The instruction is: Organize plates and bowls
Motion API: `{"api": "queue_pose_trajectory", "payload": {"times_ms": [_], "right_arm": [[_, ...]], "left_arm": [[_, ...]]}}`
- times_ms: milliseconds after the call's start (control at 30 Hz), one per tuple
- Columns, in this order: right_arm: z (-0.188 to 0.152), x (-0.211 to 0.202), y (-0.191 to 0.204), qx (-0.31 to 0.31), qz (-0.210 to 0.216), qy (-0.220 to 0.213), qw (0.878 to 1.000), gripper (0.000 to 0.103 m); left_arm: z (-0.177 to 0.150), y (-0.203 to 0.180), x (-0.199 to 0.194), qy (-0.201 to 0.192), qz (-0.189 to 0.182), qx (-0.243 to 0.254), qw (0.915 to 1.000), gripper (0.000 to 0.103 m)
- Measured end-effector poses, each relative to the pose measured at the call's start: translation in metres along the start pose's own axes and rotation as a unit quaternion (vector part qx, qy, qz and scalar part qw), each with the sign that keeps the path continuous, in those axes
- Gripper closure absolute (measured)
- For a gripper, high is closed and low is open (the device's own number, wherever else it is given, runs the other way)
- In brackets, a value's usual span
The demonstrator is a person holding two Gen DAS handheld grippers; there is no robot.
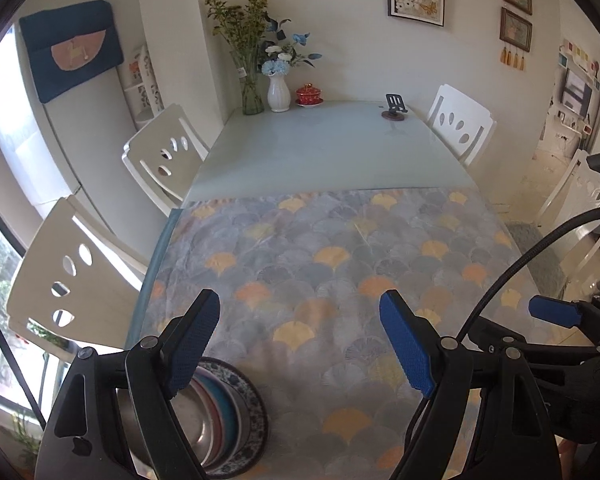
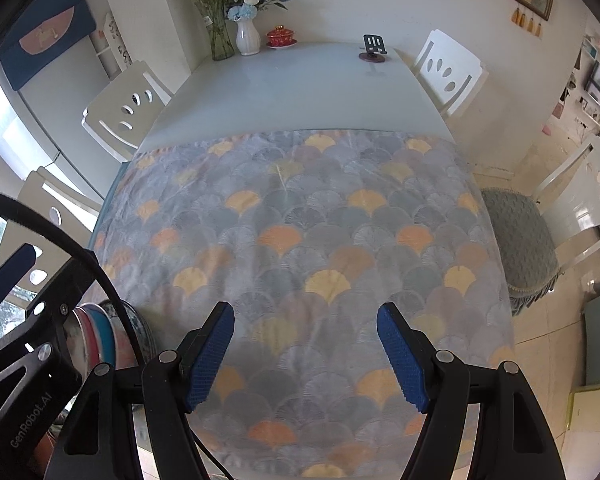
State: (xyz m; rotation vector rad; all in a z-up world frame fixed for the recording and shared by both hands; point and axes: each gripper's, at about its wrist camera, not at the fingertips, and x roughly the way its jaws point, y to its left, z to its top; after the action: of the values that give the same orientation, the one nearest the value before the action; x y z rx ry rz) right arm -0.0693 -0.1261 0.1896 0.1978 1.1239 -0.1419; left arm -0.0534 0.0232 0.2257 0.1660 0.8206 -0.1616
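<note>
Left claw [image 1: 300,344] spread above stacked dishes [image 1: 228,420], right claw [image 2: 305,354] spread, empty

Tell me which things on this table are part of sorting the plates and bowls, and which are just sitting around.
Part of the job:
- stack of plates and bowls at the near left corner
- left gripper and right gripper, jaws open, holding nothing

Just sitting around:
- glass vase with greenery
- white flower vase
- red lidded cup
- phone stand
- patterned tablecloth
</note>
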Motion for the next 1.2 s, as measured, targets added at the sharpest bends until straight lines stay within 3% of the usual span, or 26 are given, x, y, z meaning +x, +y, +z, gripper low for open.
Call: {"api": "queue_pose_trajectory", "payload": {"times_ms": [300, 733, 1200], "right_arm": [[-0.001, 0.009, -0.026, -0.008, 0.002, 0.009, 1.0, 0.031], [0.001, 0.025, -0.05, -0.011, 0.006, 0.027, 1.0, 0.031], [-0.001, 0.034, -0.063, -0.004, 0.005, 0.038, 0.999, 0.031]], "left_arm": [[0.003, -0.024, 0.003, 0.002, -0.007, -0.005, 1.0, 0.022], [0.002, -0.053, 0.01, -0.001, 0.026, 0.024, 0.9994, 0.022], [0.002, -0.069, 0.018, 0.015, 0.016, 0.037, 0.9991, 0.022]]}}
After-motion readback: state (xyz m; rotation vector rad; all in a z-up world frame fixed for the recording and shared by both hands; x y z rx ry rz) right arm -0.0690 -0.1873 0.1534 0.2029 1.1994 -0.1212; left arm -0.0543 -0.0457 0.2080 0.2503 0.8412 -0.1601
